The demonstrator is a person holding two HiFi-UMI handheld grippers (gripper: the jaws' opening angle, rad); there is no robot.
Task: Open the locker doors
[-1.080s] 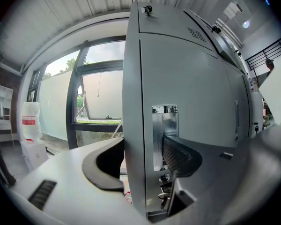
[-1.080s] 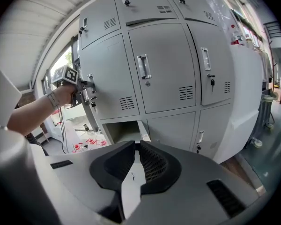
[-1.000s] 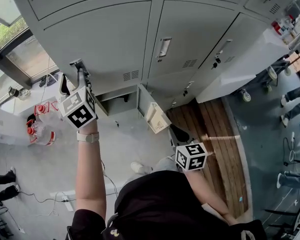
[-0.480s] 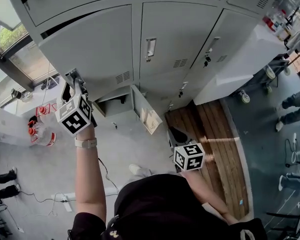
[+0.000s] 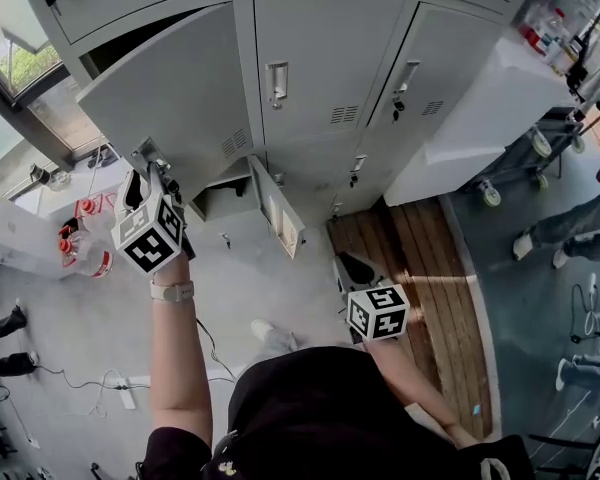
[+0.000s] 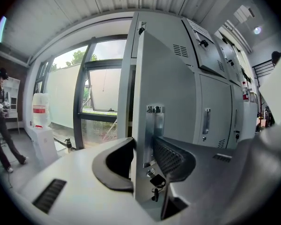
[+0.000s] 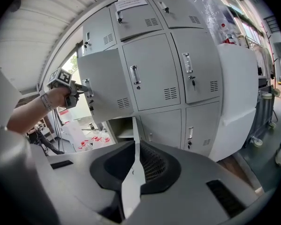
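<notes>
Left claw [image 6: 143, 150] clamps upper door [image 6: 171, 88], right claw [image 7: 136, 149] lower door [image 7: 131, 188]

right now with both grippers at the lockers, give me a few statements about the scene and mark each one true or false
1. The left gripper clamps the edge of the middle-row left door. True; its jaws have just been closing onto that edge.
2. The right gripper is open and empty. False: it is shut on the thin edge of the bottom-row door.
3. The middle-row centre door is swung wide open. False: it is closed flat.
4. The bottom-row door stands open. True.
</notes>
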